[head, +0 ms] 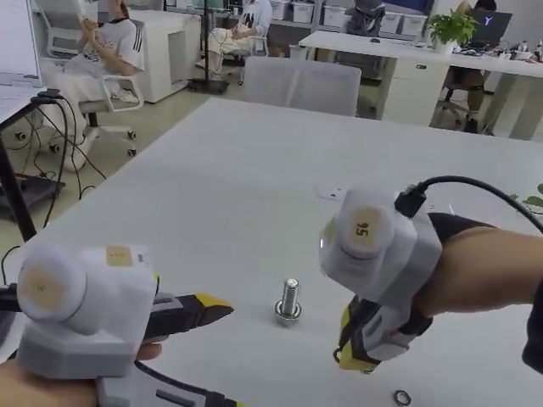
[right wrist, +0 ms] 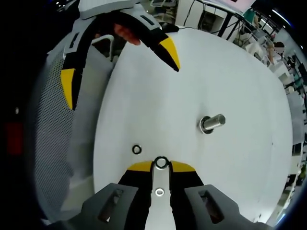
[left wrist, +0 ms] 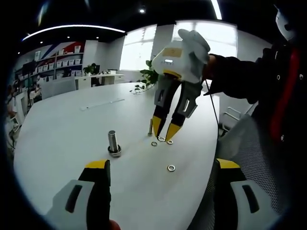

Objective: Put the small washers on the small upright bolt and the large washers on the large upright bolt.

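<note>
White tabletop open beyond large bolt; left hand-held gripper apart, right hand-held gripper tight on washer near edge.

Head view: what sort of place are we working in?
Likely an open-plan office or lab: white desks, seated people on office chairs, storage bins at the back.

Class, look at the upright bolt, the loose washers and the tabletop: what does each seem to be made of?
Bolt: likely steel, a bright silvery shank with glints. Washers: probably metal too, thin grey shiny rings. Tabletop: smooth matt white, perhaps laminate; core unclear.
</note>
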The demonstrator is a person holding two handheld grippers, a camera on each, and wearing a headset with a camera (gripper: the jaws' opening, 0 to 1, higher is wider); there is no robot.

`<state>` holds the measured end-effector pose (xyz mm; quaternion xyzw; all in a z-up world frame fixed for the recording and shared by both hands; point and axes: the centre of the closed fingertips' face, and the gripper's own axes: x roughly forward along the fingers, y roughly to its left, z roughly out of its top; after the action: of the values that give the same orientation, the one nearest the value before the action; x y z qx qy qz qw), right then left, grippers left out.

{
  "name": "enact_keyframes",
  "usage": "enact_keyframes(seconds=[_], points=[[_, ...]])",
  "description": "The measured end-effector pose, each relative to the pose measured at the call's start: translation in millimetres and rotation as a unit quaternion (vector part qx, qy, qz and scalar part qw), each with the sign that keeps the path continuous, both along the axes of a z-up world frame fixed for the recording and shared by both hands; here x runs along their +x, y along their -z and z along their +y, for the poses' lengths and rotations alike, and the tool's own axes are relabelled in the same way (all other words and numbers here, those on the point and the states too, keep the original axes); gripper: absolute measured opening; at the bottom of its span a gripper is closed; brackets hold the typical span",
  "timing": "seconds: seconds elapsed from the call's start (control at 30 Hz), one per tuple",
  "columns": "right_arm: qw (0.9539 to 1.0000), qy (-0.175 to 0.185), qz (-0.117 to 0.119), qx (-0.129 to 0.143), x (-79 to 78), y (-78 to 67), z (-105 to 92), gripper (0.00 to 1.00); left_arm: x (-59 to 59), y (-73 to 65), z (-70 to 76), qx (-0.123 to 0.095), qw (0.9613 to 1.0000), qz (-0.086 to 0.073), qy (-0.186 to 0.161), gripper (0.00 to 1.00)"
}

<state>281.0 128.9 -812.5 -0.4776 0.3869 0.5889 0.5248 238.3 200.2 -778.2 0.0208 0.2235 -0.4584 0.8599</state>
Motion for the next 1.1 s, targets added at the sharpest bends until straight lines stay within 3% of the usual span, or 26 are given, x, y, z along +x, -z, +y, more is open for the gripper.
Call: enact_keyframes(seconds=[0.3,1.1], points=[[0.9997,0.02,-0.008,0.005,7.1,-14.3,-10.4,0.13,5.9,0.5,-3.4,-0.001,0.9999,0.003,0.013,0.89],[0.9958,0.085,-0.035,0.006,48.8,-40.4,-57.9,0.13,18.9,2.1,-24.2,0.001,0.9988,0.007,0.049,0.89]])
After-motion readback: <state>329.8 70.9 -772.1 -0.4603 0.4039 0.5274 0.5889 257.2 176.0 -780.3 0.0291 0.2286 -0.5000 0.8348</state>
